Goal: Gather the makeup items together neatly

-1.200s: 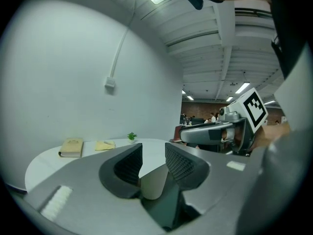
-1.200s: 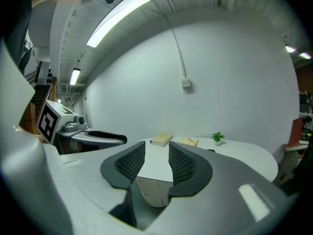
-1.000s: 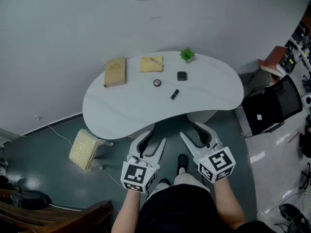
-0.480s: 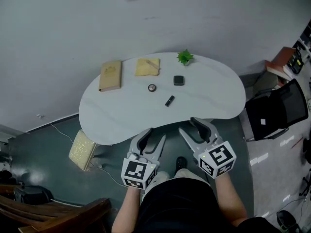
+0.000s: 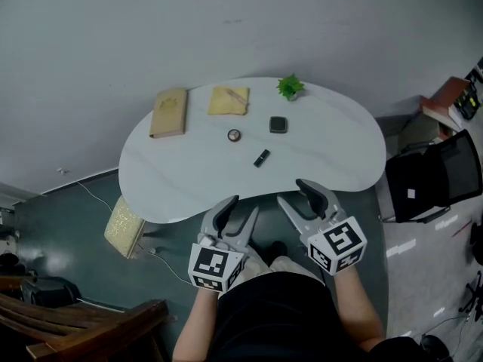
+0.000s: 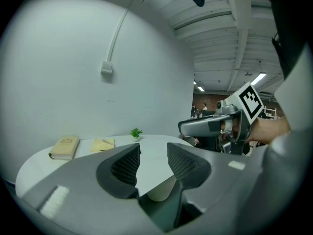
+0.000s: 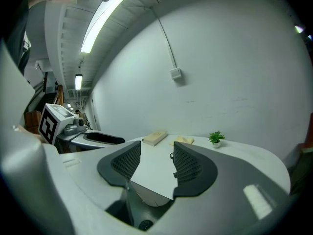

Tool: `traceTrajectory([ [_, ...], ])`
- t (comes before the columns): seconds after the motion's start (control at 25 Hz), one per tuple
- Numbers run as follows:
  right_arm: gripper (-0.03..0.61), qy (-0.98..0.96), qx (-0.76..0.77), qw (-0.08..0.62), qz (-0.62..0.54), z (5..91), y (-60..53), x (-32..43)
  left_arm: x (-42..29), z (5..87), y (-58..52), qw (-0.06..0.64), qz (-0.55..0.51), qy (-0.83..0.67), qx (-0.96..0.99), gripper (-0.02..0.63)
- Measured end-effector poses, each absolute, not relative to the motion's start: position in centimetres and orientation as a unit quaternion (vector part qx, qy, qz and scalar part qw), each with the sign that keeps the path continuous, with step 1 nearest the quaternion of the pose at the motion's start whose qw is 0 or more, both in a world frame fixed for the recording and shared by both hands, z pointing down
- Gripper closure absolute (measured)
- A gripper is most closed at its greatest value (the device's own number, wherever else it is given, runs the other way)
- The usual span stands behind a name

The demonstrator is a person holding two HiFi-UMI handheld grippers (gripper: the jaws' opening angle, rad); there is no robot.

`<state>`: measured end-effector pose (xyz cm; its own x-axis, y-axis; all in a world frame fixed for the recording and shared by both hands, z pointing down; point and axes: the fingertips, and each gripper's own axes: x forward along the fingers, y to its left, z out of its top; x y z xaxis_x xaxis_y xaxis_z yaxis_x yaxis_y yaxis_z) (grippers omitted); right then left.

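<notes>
Left gripper [image 5: 238, 211] and right gripper [image 5: 296, 194]: jaws stood apart, nothing held, both at near edge of white surface [image 5: 189, 173]. Makeup items lay spread mid-surface: round compact [image 5: 234, 135], square black case [image 5: 278, 124], dark tube [image 5: 261, 157].

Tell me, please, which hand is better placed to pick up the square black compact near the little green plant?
The right, I'd judge: the open, empty right tongs sit nearly in line with the square black compact, while the left tongs are further left, nearer the small round case.
</notes>
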<state>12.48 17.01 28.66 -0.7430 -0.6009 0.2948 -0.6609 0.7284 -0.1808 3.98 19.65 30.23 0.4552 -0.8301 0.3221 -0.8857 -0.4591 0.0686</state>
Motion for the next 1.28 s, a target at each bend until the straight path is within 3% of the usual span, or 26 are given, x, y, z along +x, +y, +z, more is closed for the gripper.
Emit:
traceTrajectory([
  [1.28, 0.374, -0.889, 0.387, 0.179, 0.165, 32.8, 3.3, 6.2, -4.5, 35.9, 2.5, 0.134, 0.162, -0.460, 0.863, 0.440],
])
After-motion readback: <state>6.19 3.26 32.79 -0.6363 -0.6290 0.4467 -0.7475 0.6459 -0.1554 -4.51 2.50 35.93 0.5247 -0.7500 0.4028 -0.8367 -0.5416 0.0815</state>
